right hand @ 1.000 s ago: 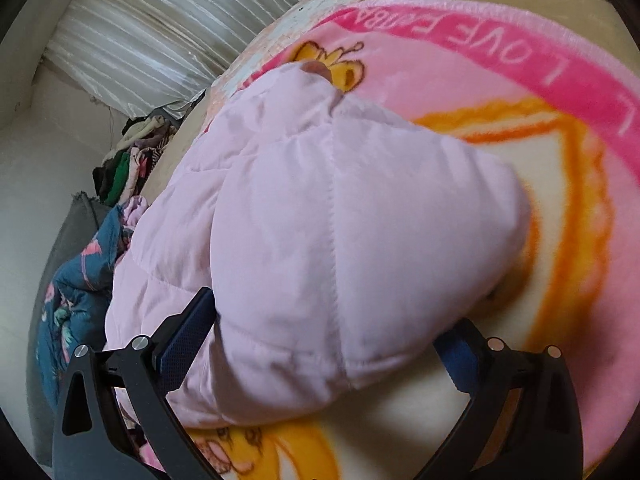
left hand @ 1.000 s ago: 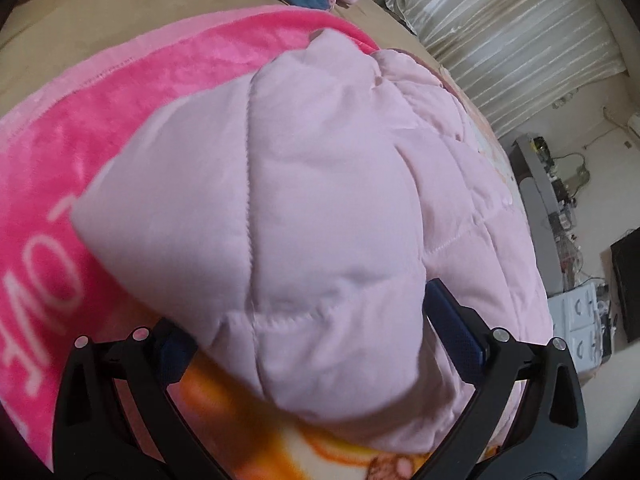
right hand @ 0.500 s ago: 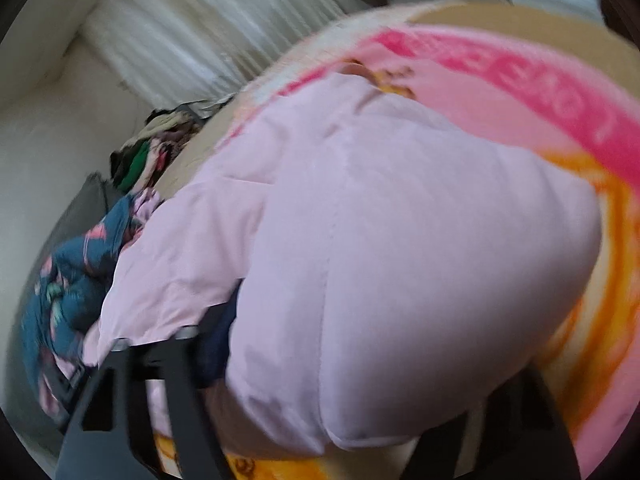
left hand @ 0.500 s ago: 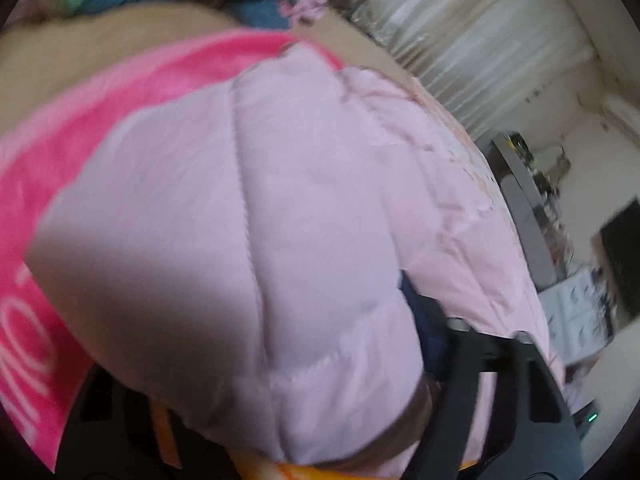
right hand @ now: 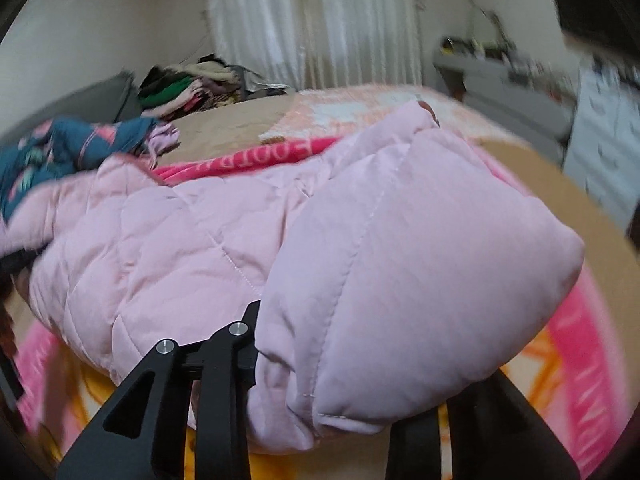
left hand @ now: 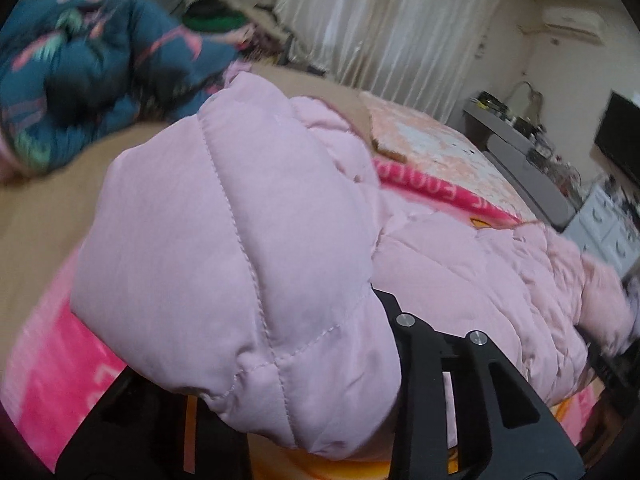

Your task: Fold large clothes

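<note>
A pale pink quilted puffer jacket (left hand: 248,240) lies on a pink and orange blanket (left hand: 60,368) on a bed. My left gripper (left hand: 296,400) is shut on one thick corner of the jacket and holds it lifted; the fabric hides the fingertips. My right gripper (right hand: 340,392) is shut on the other corner of the jacket (right hand: 400,272), also lifted, with its fingertips buried in the padding. The rest of the jacket sags between the two corners down to the blanket.
A blue patterned garment (left hand: 80,80) is heaped at the head of the bed, with a pile of clothes (right hand: 188,88) behind it. White curtains (right hand: 320,20) hang at the back. A grey desk (left hand: 520,148) and white drawers (left hand: 608,228) stand to the right.
Both grippers have closed on the jacket's corners and raised them off the blanket. Both views have tilted up, so the room and curtains now show.
</note>
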`<state>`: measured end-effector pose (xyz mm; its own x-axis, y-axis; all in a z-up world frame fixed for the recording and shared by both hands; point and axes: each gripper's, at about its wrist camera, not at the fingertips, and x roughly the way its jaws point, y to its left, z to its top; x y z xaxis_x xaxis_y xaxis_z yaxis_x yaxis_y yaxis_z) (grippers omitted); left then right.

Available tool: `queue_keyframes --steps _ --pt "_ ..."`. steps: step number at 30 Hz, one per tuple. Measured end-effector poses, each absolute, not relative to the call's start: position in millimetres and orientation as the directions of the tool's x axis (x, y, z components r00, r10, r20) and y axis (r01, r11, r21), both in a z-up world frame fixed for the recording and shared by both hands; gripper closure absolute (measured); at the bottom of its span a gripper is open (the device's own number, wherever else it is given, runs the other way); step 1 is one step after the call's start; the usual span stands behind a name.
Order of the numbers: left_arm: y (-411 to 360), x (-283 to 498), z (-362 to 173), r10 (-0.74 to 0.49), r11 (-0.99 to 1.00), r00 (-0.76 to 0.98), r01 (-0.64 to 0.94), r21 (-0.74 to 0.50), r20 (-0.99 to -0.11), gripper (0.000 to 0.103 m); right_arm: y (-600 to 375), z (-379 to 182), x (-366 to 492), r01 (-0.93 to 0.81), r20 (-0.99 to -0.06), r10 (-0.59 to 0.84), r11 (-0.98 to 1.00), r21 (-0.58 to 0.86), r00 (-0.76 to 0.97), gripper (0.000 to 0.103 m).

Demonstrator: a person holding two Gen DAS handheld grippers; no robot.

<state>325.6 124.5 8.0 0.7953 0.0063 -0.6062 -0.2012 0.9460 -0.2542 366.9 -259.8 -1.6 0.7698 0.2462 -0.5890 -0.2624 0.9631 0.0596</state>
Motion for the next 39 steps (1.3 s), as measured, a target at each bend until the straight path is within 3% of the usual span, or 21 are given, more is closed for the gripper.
queue_keyframes --steps 8,14,30,39 --pt "109 277 50 0.016 0.979 0.844 -0.121 -0.161 -0.536 0.08 -240 47 295 -0.405 -0.448 0.303 0.902 -0.15 0.841 0.077" --pt "104 240 55 0.01 0.986 0.848 -0.098 -0.138 -0.53 0.08 -252 51 250 -0.429 -0.438 0.319 0.885 -0.179 0.84 0.077" --pt "101 172 31 0.03 0.991 0.821 -0.1 -0.091 -0.57 0.079 -258 35 177 -0.414 -0.476 0.299 0.896 -0.157 0.827 0.077" --pt "102 157 -7 0.083 0.99 0.775 -0.138 -0.041 -0.626 0.076 -276 0 173 -0.315 -0.562 0.247 0.949 -0.025 0.789 0.074"
